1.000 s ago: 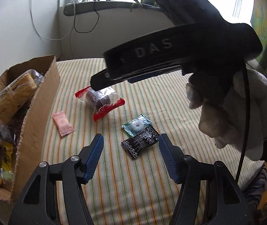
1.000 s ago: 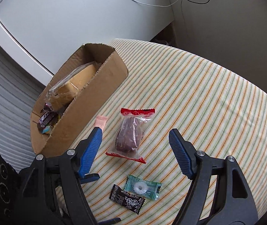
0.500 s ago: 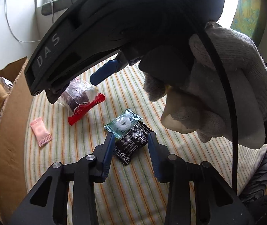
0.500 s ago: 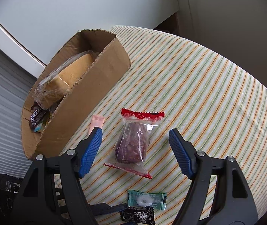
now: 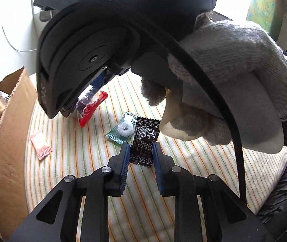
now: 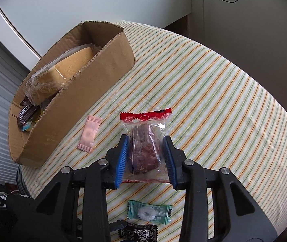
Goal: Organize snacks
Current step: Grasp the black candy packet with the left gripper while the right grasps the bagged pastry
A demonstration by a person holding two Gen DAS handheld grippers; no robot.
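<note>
My left gripper [image 5: 140,150] is shut on a black snack packet [image 5: 145,141] on the striped cloth. A green candy packet [image 5: 121,129] lies just beyond it. My right gripper [image 6: 146,150] is shut on a clear red-edged bag of dark sweets [image 6: 145,147], also seen under the right gripper's body in the left wrist view [image 5: 89,105]. A pink sachet [image 6: 89,134] lies beside the cardboard box [image 6: 87,92], which holds a wrapped cake [image 6: 68,66] and several small packets. The green candy [image 6: 149,211] and black packet [image 6: 138,232] show low in the right wrist view.
The table carries a striped cloth [image 6: 214,92]. The box stands along its left edge in the left wrist view [image 5: 10,141]. The gloved hand [image 5: 234,84] and right gripper body fill the upper left wrist view. Walls and cables stand behind the table.
Both grippers have moved down and closed: the left on the black packet, the right on the red-edged bag. The right gripper now looms closer in the left wrist view.
</note>
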